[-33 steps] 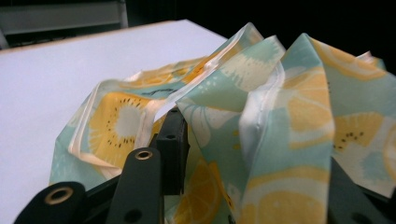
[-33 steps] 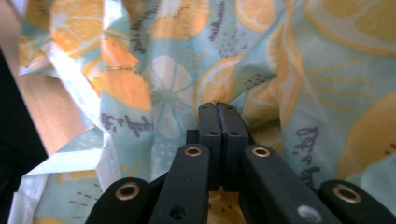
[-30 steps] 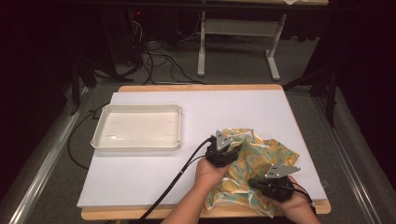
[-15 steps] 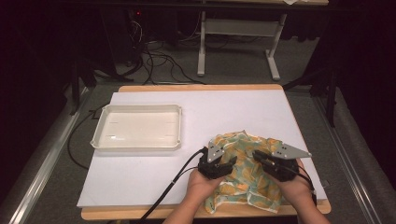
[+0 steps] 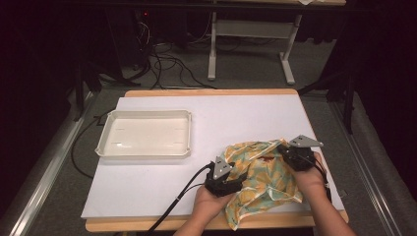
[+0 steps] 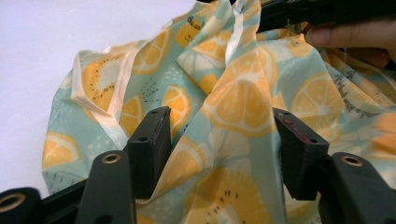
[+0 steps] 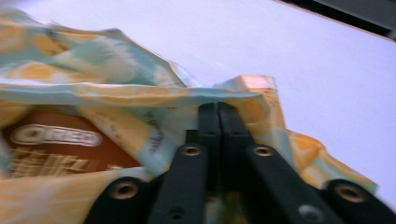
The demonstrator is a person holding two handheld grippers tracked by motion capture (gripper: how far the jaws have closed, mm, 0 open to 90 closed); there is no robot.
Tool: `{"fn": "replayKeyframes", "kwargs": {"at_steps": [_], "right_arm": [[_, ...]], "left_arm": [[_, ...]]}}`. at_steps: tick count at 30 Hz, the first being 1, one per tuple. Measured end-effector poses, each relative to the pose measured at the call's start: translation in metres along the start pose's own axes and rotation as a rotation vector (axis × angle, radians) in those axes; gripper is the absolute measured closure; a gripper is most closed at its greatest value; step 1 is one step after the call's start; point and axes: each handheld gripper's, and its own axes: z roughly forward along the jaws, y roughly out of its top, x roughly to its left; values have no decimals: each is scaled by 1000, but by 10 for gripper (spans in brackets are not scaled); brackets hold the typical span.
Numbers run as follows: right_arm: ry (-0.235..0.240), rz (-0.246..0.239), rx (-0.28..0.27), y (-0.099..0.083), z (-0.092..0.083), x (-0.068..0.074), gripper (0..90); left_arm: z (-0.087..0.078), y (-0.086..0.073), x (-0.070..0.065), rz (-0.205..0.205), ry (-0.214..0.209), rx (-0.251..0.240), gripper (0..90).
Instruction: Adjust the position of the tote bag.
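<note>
A: Dark room with cables on a grey floor beyond a wooden table (image 5: 211, 92) under a white sheet (image 5: 147, 182). At far left on the sheet, a shallow white tray (image 5: 143, 153)

B: Location of the worked item?

A: At near right on the sheet: a crumpled drawstring bag (image 5: 260, 179) of pale green fabric printed with orange slices, near edge reaching the table's near rim. Well apart from the tray. Pale satin ribbon (image 6: 114, 100) along a folded hem in the left gripper view.

B: Contents?

A: Brown packet (image 7: 60, 144) with white "OREO" lettering inside the bag mouth, seen in the right gripper view.

B: Left gripper (image 5: 223, 179) state?

A: Held at the bag's left side. Jaws spread wide apart, just been opening. In the left gripper view (image 6: 219, 140), fabric bulging up between the two pads; left pad against a fold, right pad beside the cloth, no squeeze visible.

B: Right gripper (image 5: 287, 152) state?

A: Held at the bag's far right edge. Jaws closed together in the right gripper view (image 7: 218, 114), pinching a thin edge of the bag at the tips, with cloth draped over them. Slightly eased within the last second, grip kept on the fabric
</note>
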Motion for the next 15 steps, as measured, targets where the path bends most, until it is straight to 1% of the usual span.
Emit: {"fn": "replayKeyframes", "kwargs": {"at_steps": [1, 2, 3, 5, 6, 7, 8, 9, 11, 12, 13, 15], "right_arm": [[19, -4, -21, 1, -4, 3, 825], [38, -23, -45, 3, -9, 7, 807], [63, -23, -62, 4, -15, 14, 797], [107, -67, -96, 5, -24, 27, 816], [121, -80, -95, 5, -26, 34, 845], [145, -93, -93, 5, -25, 38, 868], [168, -93, -82, 4, -24, 42, 899], [184, -96, -65, 4, -22, 46, 900], [228, -112, -52, 1, -20, 53, 900], [250, -117, -45, -1, -20, 56, 900], [278, -118, -43, -3, -20, 59, 900], [328, -122, -34, -7, -21, 67, 900]], "left_arm": [[0, 0, 0, 2, -2, 0, 421], [-1, -1, -1, 4, -5, 0, 420], [-1, -1, -1, 5, -5, -1, 417], [-1, -1, -2, 2, -9, 1, 415], [-1, -1, -3, 5, -14, 4, 412], [-1, -1, -4, 12, -13, 9, 407], [-2, -1, -4, 11, -12, 7, 405], [-4, -1, -4, 13, -12, 2, 406], [-9, 2, -4, 8, -4, -28, 405], [-12, 5, -4, -2, -3, -50, 406], [-14, 9, -4, -11, -7, -61, 407], [-14, 18, -4, -16, -1, -77, 415]]}}
